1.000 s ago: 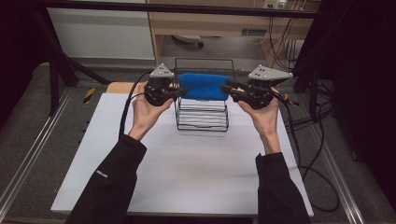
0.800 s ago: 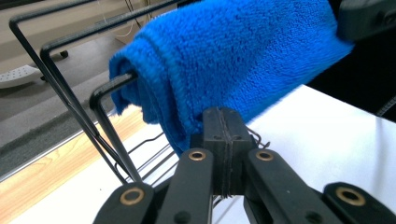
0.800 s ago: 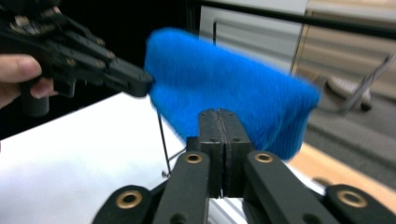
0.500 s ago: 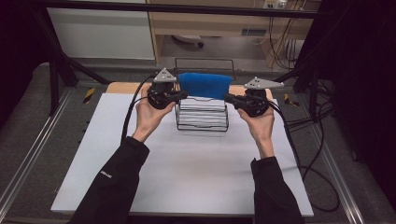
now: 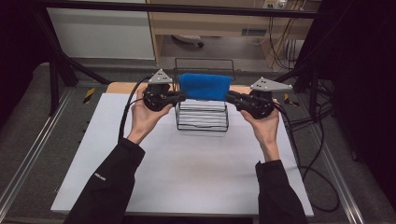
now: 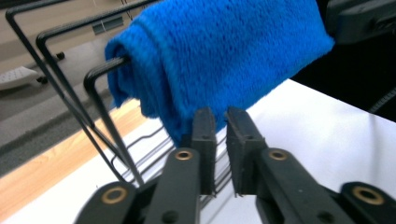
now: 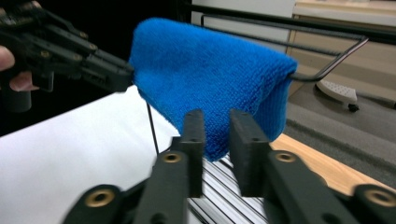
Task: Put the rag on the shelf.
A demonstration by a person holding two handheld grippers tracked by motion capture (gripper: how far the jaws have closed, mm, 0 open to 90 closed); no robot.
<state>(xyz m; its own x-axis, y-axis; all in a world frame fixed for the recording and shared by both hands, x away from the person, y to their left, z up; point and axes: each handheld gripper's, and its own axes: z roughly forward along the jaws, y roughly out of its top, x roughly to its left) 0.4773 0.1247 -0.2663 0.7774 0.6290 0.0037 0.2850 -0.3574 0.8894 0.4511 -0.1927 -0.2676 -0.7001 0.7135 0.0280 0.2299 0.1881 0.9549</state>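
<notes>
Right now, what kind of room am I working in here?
Most likely a lab or recording workshop, not a home: a white table stands inside a black metal frame, loose cables hang near a wooden bench, and both grippers carry trailing cables.

The high view looks forward and down from above the person's side of the table [image 5: 187, 177], far enough back to take in both forearms and the floor beyond. The left gripper view rides close behind its own jaws, facing a blue cloth [image 6: 219, 60] hung on a wire rack [image 6: 70, 88]. The right gripper view faces the same cloth [image 7: 210, 79] from the opposite end (also very near). All three views share the cloth [image 5: 205, 86] and rack [image 5: 201, 119].
</notes>
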